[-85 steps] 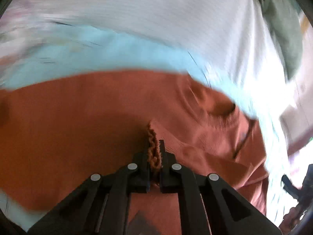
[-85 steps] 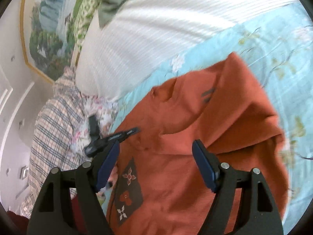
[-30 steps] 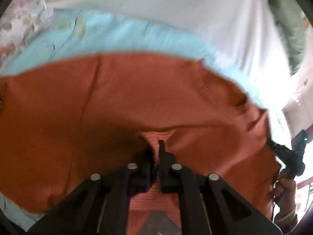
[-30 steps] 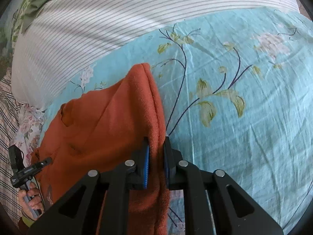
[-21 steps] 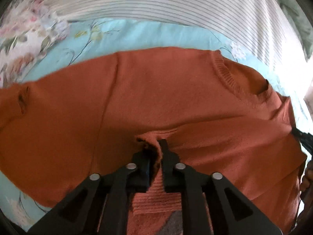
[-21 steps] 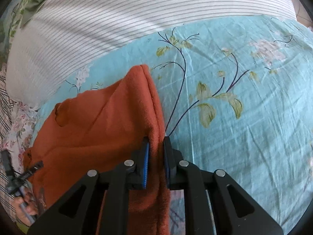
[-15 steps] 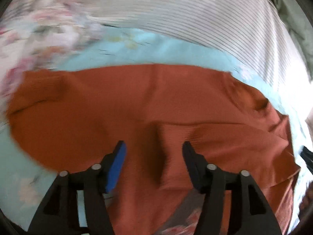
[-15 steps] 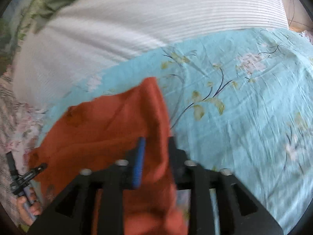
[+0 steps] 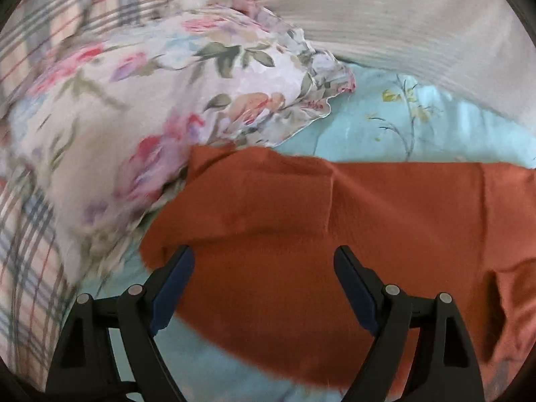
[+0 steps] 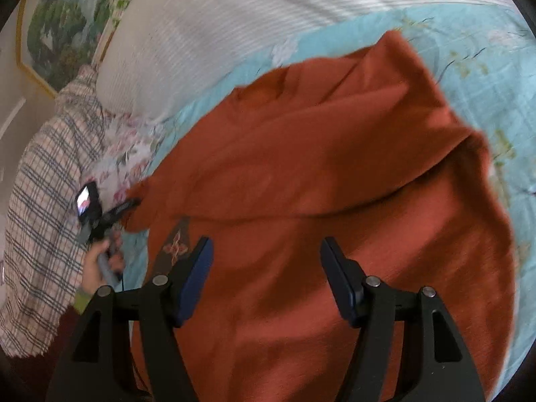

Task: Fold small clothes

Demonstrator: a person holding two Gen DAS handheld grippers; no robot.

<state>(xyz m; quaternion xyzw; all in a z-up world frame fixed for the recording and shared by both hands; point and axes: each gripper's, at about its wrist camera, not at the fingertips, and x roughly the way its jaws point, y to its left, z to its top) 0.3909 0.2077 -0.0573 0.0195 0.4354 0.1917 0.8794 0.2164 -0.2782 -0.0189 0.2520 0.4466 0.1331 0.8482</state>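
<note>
Rust sweater (image 10: 318,184), hem cut off

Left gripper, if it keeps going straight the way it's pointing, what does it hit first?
Most likely the orange sweater: the left gripper is open and the knit fills the gap between its fingers. Beyond that lie the blue floral sheet and the floral pillow. Depth is hard to judge.

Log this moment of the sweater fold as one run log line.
phase: between folds | left gripper: open, over sweater | right gripper: open, nothing held | orange sweater: lying partly folded on blue floral sheet
</note>
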